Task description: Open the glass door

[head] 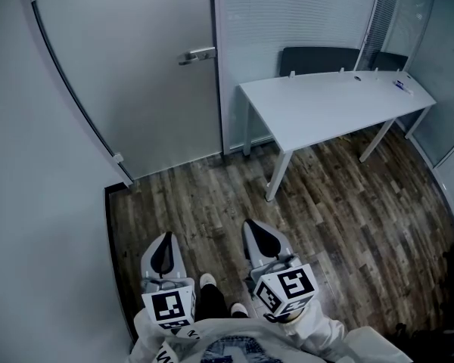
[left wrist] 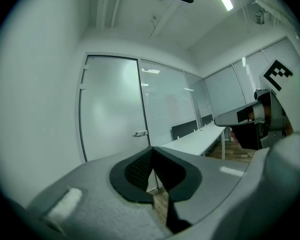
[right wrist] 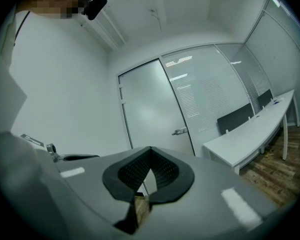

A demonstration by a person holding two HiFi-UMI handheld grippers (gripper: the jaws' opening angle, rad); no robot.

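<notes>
The left gripper (head: 163, 252) and right gripper (head: 262, 240) sit low by the person's body, each with jaws closed on nothing. The glass door (head: 136, 82) stands shut ahead, its lever handle (head: 197, 54) at the right edge, well apart from both (the desk (head: 325, 108) lies off to the right). This looks like the approach step. Next, one gripper must rise to that handle and press it down.

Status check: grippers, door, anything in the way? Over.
Left gripper and right gripper shut, empty. Glass door closed, handle untouched. Table right of door, off the path.
</notes>
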